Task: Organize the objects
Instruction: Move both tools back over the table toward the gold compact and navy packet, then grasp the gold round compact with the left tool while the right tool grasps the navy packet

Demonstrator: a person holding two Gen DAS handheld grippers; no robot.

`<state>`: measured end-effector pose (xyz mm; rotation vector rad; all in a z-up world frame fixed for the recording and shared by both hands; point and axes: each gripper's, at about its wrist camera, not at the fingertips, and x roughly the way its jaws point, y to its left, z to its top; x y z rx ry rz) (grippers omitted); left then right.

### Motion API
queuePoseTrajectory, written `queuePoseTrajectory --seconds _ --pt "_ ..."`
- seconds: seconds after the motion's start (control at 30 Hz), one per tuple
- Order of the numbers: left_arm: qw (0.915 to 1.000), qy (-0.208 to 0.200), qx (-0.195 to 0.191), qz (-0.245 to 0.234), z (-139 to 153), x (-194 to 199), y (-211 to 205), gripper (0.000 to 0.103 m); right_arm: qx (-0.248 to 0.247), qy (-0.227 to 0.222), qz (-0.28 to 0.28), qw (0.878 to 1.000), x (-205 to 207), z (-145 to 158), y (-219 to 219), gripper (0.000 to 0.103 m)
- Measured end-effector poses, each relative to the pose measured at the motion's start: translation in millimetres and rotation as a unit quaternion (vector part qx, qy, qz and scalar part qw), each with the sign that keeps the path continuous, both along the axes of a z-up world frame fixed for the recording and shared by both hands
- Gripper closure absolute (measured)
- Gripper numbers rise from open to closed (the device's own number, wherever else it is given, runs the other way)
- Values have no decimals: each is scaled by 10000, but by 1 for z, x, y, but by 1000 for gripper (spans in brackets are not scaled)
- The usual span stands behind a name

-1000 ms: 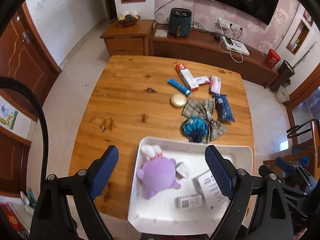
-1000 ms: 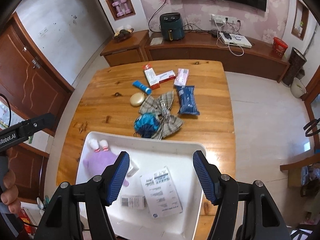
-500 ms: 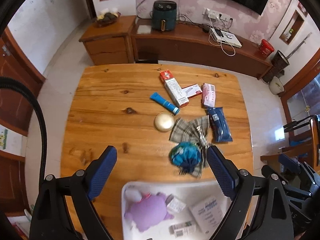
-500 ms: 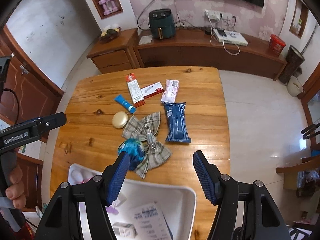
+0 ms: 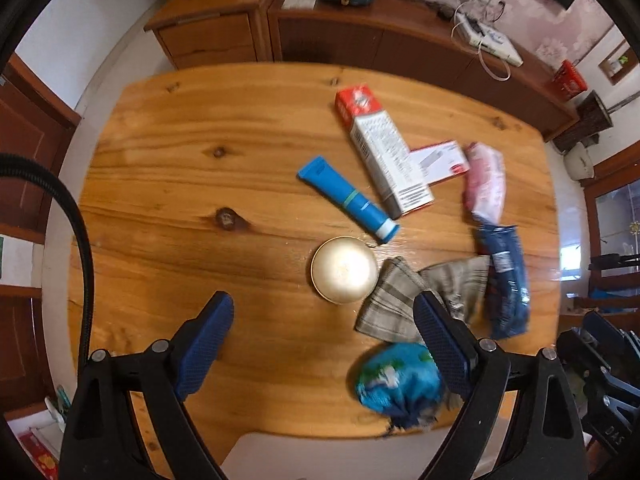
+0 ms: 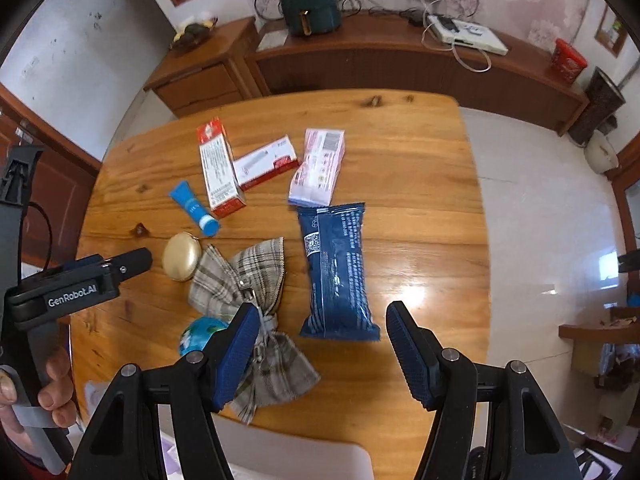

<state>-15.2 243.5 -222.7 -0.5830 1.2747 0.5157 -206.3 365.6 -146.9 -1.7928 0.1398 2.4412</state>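
On the wooden table [image 5: 180, 200] lie a gold round tin [image 5: 344, 270], a blue tube [image 5: 348, 198], a red-and-white box [image 5: 382, 152], a flat white-and-red box [image 5: 440, 162], a pink packet [image 5: 486, 186], a dark blue packet [image 6: 336, 268], a plaid bow [image 6: 244, 280] and a blue-green ball [image 5: 398, 380]. My left gripper [image 5: 324, 340] is open and empty, just in front of the gold tin. My right gripper [image 6: 322, 346] is open and empty, just in front of the dark blue packet. The white tray's rim [image 6: 304, 460] shows at the bottom edge.
A low wooden cabinet [image 6: 400, 64] with a green air fryer [image 6: 308, 4] runs behind the table. A side cabinet [image 6: 200, 76] holds a fruit bowl. The left gripper's body [image 6: 72, 292] shows at the left of the right wrist view. Tiled floor [image 6: 552, 220] lies to the right.
Both grippers have moved forward from above the tray towards the objects on the table. The tray has slid almost out of both views. Both stay open.
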Motion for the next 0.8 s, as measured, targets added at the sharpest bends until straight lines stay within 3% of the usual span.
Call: queuePoseTrajectory --seconds 0.3,0.8 --pt "9997 244 -24 -7 -41 16 -3 10 -125 -317 -411 9986 -21 -37 11 36" --pt "9988 402 -252 151 -74 11 -21 10 -353 -674 -881 9932 -32 -68 24 39"
